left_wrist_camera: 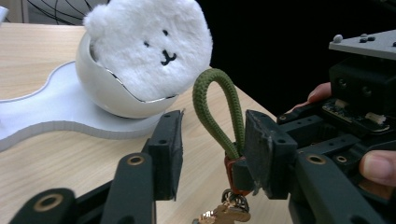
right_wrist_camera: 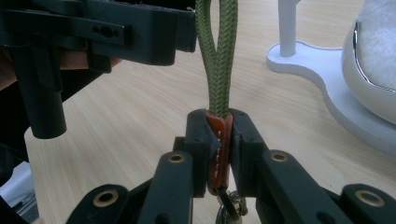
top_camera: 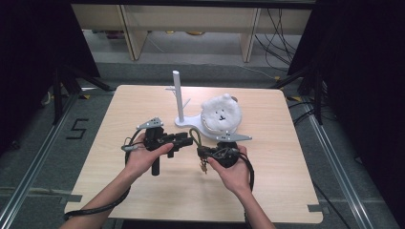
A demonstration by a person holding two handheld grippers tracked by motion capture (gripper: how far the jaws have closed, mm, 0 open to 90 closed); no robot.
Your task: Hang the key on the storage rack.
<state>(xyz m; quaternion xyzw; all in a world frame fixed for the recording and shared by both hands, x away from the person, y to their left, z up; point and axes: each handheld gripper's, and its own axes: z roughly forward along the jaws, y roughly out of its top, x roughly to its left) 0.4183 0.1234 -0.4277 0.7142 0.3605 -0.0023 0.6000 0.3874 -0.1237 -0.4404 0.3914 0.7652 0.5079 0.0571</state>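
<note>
A key strap with a green cord loop (left_wrist_camera: pixel 210 74) and a brown leather tab (right_wrist_camera: pixel 217 140) stands upright above the table. My right gripper (right_wrist_camera: pixel 219 122) is shut on the tab, and brass keys (left_wrist_camera: pixel 224 214) dangle below it. My left gripper (left_wrist_camera: pixel 212 127) is open, its jaws either side of the loop, which lies close to the right one. In the high view the left gripper (top_camera: pixel 187 141) and right gripper (top_camera: pixel 206 152) meet at the table's middle, with the loop (top_camera: pixel 193 135) between them.
A white plush bear (top_camera: pixel 220 110) sits in a white bowl (left_wrist_camera: pixel 102 88) on a flat white stand base (left_wrist_camera: pixel 46 116), just beyond the grippers. A white peg (top_camera: pixel 176 93) with side arms rises from the same base. A person's hands hold both grippers.
</note>
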